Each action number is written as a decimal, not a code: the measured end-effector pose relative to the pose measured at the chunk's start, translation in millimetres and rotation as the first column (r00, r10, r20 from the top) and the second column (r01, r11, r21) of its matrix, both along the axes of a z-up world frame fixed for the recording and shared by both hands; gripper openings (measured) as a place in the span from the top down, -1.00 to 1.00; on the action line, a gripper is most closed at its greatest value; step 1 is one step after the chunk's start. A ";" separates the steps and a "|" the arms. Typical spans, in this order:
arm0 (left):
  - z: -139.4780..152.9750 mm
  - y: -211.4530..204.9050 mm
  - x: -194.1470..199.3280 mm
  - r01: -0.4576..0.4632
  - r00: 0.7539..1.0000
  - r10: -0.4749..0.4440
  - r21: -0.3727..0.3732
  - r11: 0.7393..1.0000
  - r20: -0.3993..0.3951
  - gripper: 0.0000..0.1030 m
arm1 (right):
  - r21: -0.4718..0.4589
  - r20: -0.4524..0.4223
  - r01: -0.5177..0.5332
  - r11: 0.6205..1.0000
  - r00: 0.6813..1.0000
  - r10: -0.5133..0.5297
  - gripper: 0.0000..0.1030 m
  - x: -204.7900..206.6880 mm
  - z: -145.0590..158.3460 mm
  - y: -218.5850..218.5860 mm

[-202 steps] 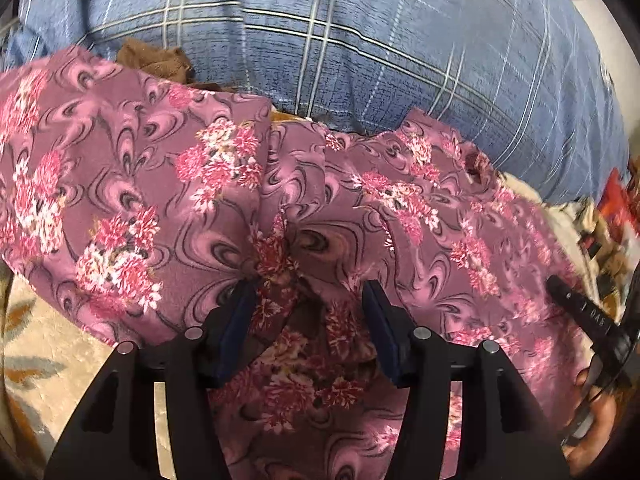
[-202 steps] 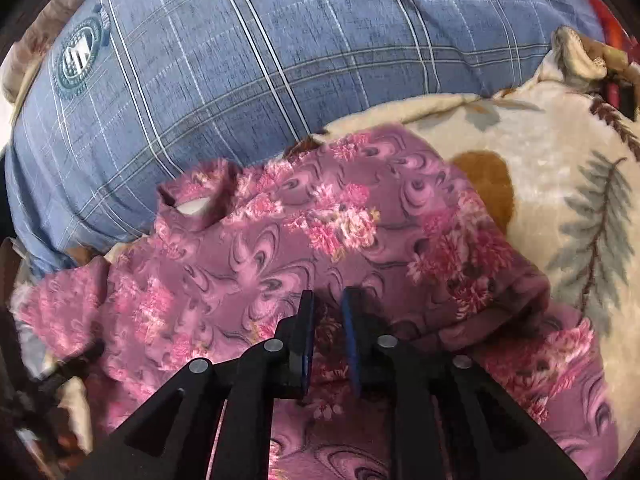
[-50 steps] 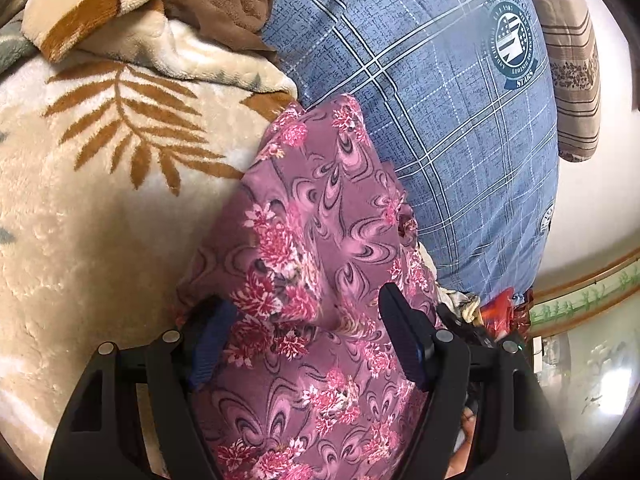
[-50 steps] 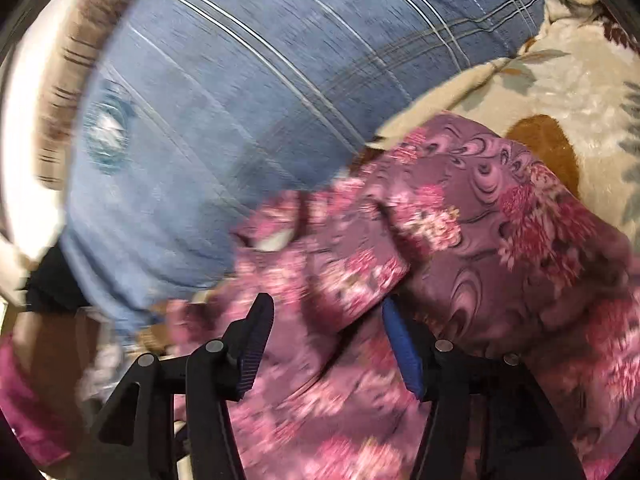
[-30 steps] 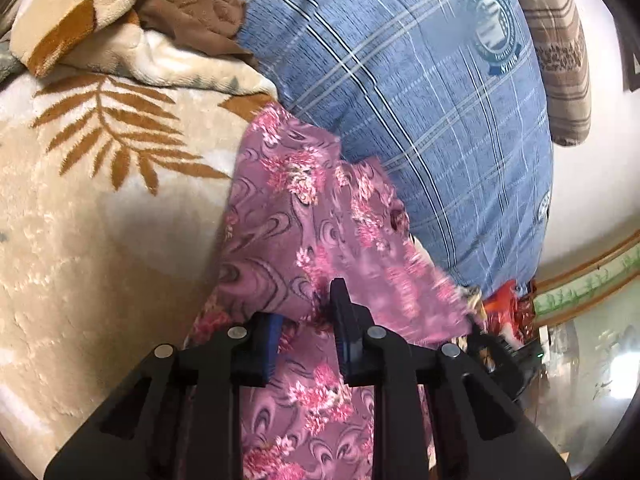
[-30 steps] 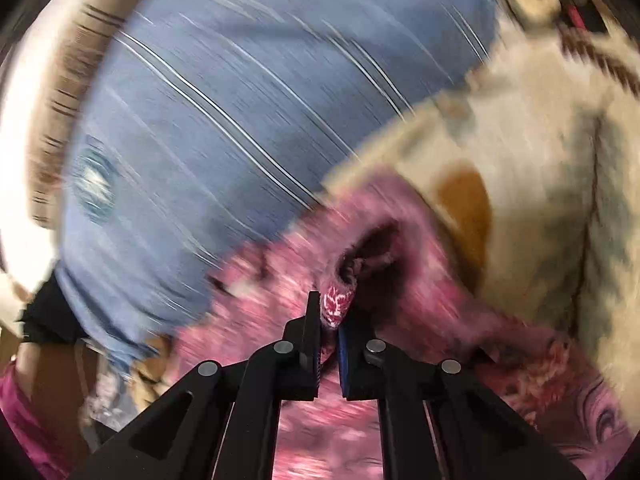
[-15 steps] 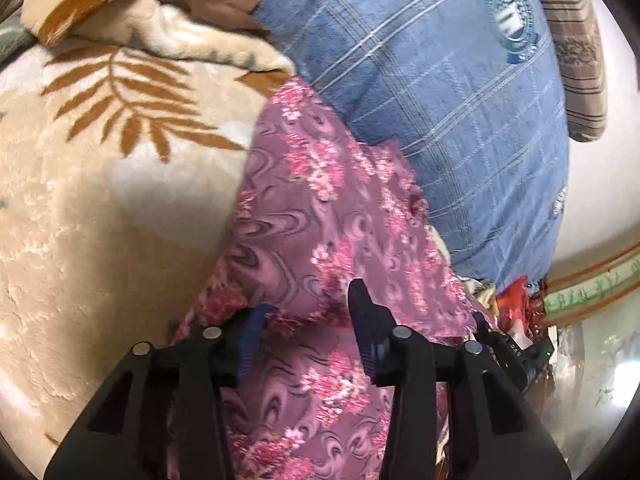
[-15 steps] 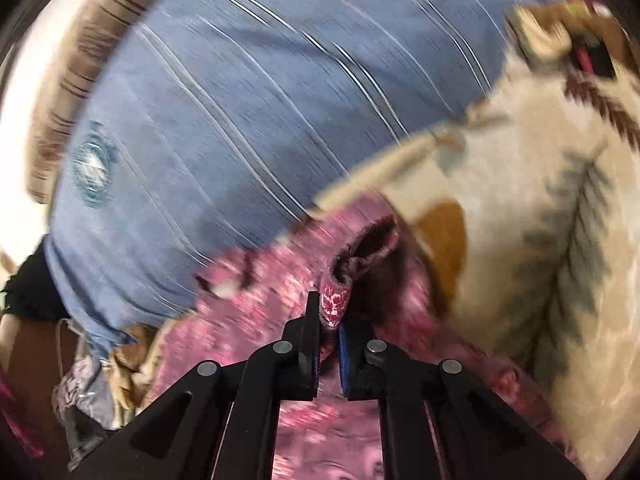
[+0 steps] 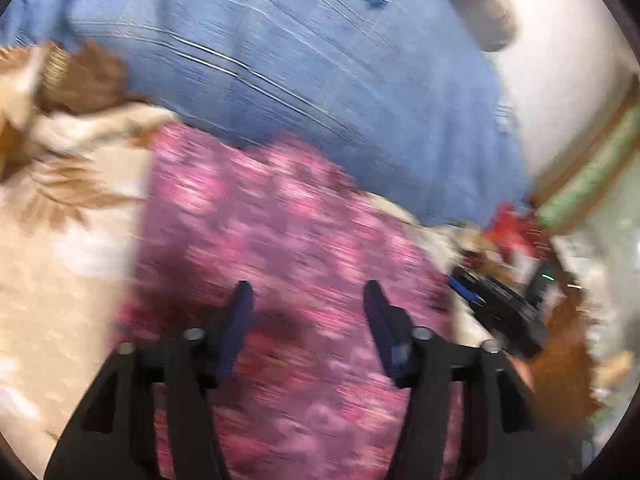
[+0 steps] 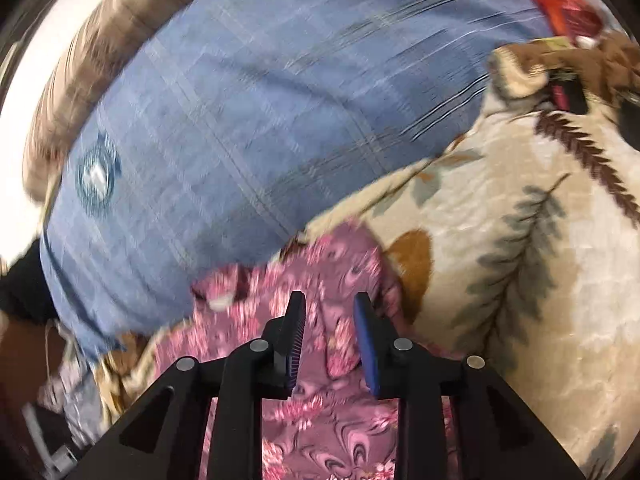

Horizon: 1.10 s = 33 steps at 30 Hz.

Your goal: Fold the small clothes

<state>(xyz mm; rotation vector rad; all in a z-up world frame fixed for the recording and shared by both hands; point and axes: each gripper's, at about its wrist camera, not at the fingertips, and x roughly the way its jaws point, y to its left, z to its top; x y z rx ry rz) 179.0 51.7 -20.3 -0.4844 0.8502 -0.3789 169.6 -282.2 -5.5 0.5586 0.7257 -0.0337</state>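
A small mauve garment with pink flowers lies on a cream blanket, blurred by motion in the left wrist view. My left gripper is open just above it, holding nothing. The same garment shows in the right wrist view, its far edge against a blue pillow. My right gripper is open over the garment's far part, jaws apart with cloth showing between them, not pinched. The right gripper also shows at the right of the left wrist view.
A big blue checked pillow lies behind the garment. The cream leaf-patterned blanket spreads to the right. A brown cloth sits at the far left. Red packets and clutter lie at the bed's edge.
Both grippers have opened and let go of the garment; the right one was shut on a raised fold half a second ago. The garment now lies flatter. Both views are swinging.
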 end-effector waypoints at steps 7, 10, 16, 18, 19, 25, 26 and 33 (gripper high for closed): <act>-32.0 13.9 24.8 -0.049 0.985 0.062 0.083 0.995 -0.159 -0.13 | -0.077 -0.100 -0.045 0.996 0.994 0.037 0.47 2.0 -26.8 20.8; -35.3 8.8 25.3 -0.025 0.986 0.042 0.107 0.994 -0.159 -0.20 | -0.064 -0.070 -0.088 0.994 0.994 0.084 0.44 -18.7 -18.1 21.6; -37.6 -15.5 11.5 0.049 0.986 -0.013 0.215 0.975 -0.166 -0.48 | -0.087 -0.152 -0.156 0.984 0.978 0.142 0.30 -45.2 -39.4 30.0; -35.4 -20.5 -1.0 0.049 0.986 -0.008 0.242 0.969 -0.167 -0.48 | -0.072 -0.157 -0.173 0.982 0.975 0.160 0.29 -57.0 -37.8 29.8; -34.4 -23.0 -6.9 0.064 0.984 -0.021 0.239 0.969 -0.179 -0.48 | -0.063 -0.168 -0.187 0.980 0.970 0.175 0.29 -63.6 -35.0 29.4; -35.8 -32.8 -57.5 0.144 0.971 -0.083 0.274 0.951 -0.223 -0.48 | 0.000 -0.153 -0.216 0.976 0.965 0.214 0.29 -104.0 -37.0 20.2; -35.3 -33.0 -68.8 0.151 0.972 -0.086 0.299 0.942 -0.218 -0.48 | 0.013 -0.150 -0.218 0.976 0.965 0.217 0.29 -108.4 -37.8 19.6; -37.6 -23.7 -127.6 0.194 0.962 -0.108 0.346 0.918 -0.250 -0.48 | 0.062 -0.152 -0.259 0.964 0.952 0.265 0.28 -155.2 -39.7 12.7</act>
